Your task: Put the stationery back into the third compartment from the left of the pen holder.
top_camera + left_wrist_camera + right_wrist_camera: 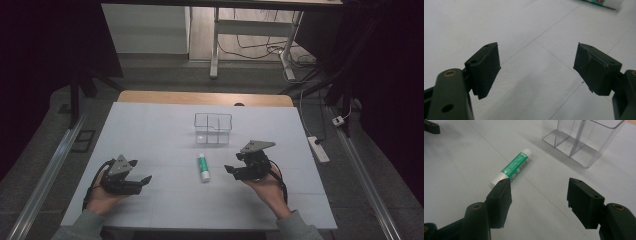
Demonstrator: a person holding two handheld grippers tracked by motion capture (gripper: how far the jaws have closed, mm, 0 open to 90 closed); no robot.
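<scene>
left gripper [141, 179], right gripper [231, 169]: jaws wide, empty | glue stick [203, 167] flat, lengthwise toward clear box [213, 128]

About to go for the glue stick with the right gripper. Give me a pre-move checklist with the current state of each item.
1. Right gripper open: ok, jaws wide apart and holding nothing.
2. Left gripper out of the way: ok, open, over bare table left of the stick.
3. Glue stick free to grasp: ok, lying flat by itself, nothing touching it.
4. Stick lined up between the right jaws: not ok, it lies off toward the left jaw in the right gripper view.
5. Clear divided container upright and empty: ok, standing just beyond the stick.
6. Stick's cap seated: cannot tell.
</scene>
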